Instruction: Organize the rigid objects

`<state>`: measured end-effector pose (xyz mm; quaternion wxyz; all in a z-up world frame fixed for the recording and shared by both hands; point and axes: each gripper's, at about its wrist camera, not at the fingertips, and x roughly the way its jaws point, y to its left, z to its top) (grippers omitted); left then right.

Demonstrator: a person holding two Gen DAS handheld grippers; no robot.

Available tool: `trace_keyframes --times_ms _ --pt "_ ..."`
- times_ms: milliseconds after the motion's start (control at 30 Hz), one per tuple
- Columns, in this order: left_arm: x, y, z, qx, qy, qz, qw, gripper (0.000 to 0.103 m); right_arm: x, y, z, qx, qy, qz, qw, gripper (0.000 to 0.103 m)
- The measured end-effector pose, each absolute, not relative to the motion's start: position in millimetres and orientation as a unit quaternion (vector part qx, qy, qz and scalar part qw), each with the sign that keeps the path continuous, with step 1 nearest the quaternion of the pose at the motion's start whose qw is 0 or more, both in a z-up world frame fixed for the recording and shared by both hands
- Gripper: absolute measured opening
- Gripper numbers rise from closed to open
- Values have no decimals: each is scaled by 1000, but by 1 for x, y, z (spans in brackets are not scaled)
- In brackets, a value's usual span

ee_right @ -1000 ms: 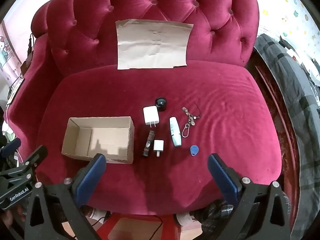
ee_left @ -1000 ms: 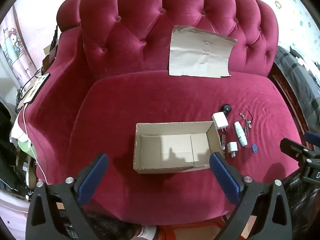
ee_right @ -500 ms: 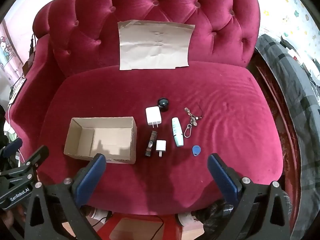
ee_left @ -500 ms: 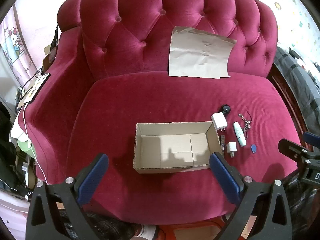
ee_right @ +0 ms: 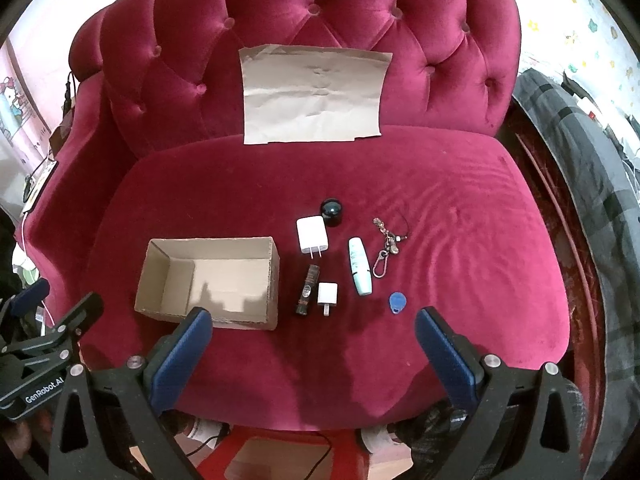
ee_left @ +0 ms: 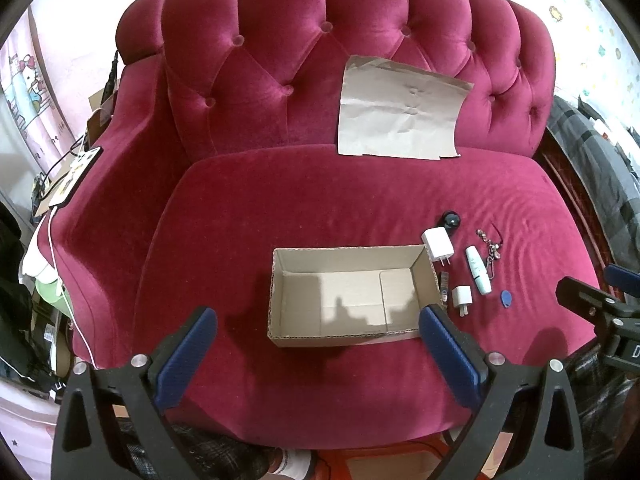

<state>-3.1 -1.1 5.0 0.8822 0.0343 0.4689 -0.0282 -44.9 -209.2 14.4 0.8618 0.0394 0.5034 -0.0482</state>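
Left wrist view first: our left gripper (ee_left: 318, 344) hangs above the front edge of the red velvet seat (ee_left: 280, 216), its blue-padded jaws spread wide with nothing between them and touching nothing. Between the pads we see the open cardboard box (ee_left: 352, 292), sitting upright on the cushion with only its bare floor showing. Just beside the box's right wall lie the small things: a large white charger (ee_left: 438, 242), a small white charger (ee_left: 462, 296), a thin dark tube (ee_left: 444, 282) tight against the box, a pale green tube (ee_left: 478, 270), a key chain (ee_left: 490, 248), a blue key fob (ee_left: 506, 299) and a black round object (ee_left: 451, 220) farthest back. A sheet of brown cardboard (ee_left: 400, 114) leans against the tufted backrest.

From the right wrist view, our right gripper (ee_right: 314, 342) is likewise fully spread, empty, and clear of the cushion. The small white charger (ee_right: 327, 295), the dark tube (ee_right: 306, 290) and the blue key fob (ee_right: 397, 303) lie just ahead of its pads, none in contact with them. The large white charger (ee_right: 312, 236) touches the black round object (ee_right: 331, 210) behind it; the pale green tube (ee_right: 360, 266) lies just beside the key chain (ee_right: 386, 246). The box (ee_right: 212, 276) sits to the left of them all, with the left gripper's black frame at the lower left edge.
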Motion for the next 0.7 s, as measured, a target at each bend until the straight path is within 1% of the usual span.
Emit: trace_keyframes --times_ms 700 --pt "-4 -1 6 32 470 -32 881 103 -43 -209 16 35 501 -49 863 103"
